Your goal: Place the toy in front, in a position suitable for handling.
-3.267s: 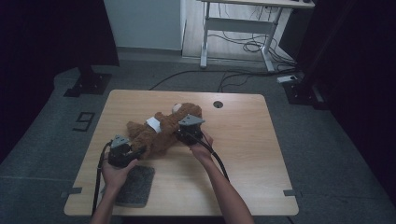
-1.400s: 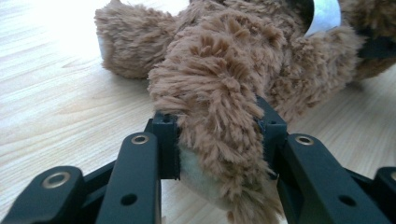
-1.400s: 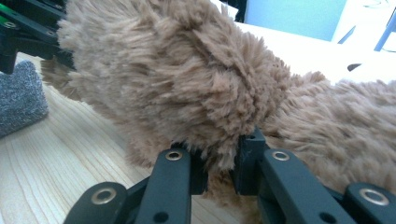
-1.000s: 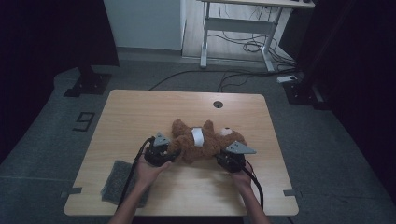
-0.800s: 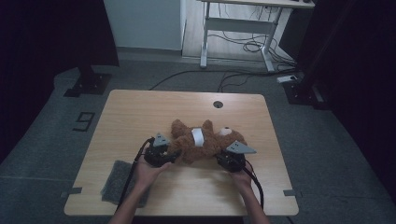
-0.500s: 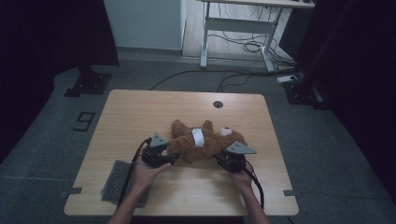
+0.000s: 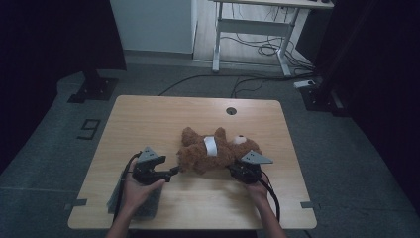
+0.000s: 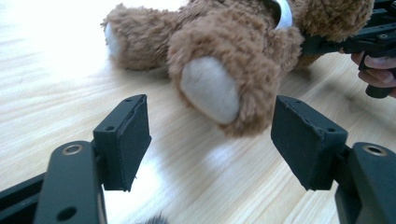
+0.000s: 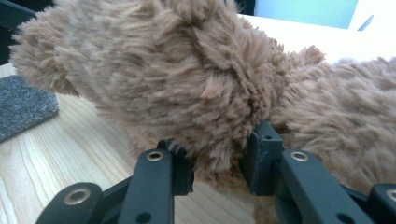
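A brown teddy bear [image 7: 218,151] with a white band [image 7: 211,145] lies on the wooden table [image 7: 148,124]. My left gripper [image 7: 171,172] sits just left of the bear's leg. In the left gripper view it [image 8: 210,116] is open wide, its jaws have just been opening, and the bear's pale-soled foot [image 8: 210,88] lies just ahead of the pads, untouched. At the bear's right end, my right gripper [image 7: 233,167] holds it. In the right gripper view its jaws [image 9: 222,149] have just been opening slightly, with a tuft of the bear's fur [image 9: 177,84] still pinched between the pads.
A grey felt pad [image 7: 148,206] lies at the table's front left, partly under the left hand, and shows in the right gripper view too [image 9: 23,107]. A cable hole [image 7: 231,110] is at the table's back edge. A desk frame and cables stand on the floor behind.
The left gripper has let go of the bear's foot, its jaws spreading wide, and has drawn back to the left. The bear and the right gripper have stayed in place.
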The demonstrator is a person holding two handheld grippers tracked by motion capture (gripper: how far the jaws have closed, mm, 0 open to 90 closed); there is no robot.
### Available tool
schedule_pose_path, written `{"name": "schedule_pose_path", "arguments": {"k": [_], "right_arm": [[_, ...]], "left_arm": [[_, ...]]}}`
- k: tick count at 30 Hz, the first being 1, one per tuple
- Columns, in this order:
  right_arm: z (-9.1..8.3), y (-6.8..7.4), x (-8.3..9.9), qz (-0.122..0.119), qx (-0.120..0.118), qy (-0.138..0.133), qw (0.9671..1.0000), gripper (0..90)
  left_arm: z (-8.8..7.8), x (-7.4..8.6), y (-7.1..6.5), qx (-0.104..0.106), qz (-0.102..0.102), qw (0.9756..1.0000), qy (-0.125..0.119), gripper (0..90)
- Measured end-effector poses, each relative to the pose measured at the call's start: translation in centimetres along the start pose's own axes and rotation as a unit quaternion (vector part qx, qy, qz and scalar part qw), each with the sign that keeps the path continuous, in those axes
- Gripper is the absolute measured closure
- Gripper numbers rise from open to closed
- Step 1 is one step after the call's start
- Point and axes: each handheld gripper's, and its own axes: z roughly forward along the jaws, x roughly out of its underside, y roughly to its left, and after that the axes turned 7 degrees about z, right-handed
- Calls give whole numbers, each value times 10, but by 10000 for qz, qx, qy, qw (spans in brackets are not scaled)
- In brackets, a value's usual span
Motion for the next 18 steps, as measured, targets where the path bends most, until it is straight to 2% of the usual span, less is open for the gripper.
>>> {"name": "schedule_pose_path", "arguments": {"k": [7,13,18], "right_arm": [[-2,0,3,-2,16,32,10000,642],[-4,1,10,-16,56,111,9999,576],[-5,2,12,-31,95,93,9999,529]], "left_arm": [[-16,16,3,-46,-81,9999,-66,267],[-28,31,6,-215,-99,9997,48,262],[-39,46,12,-365,-218,9991,84,261]]}}
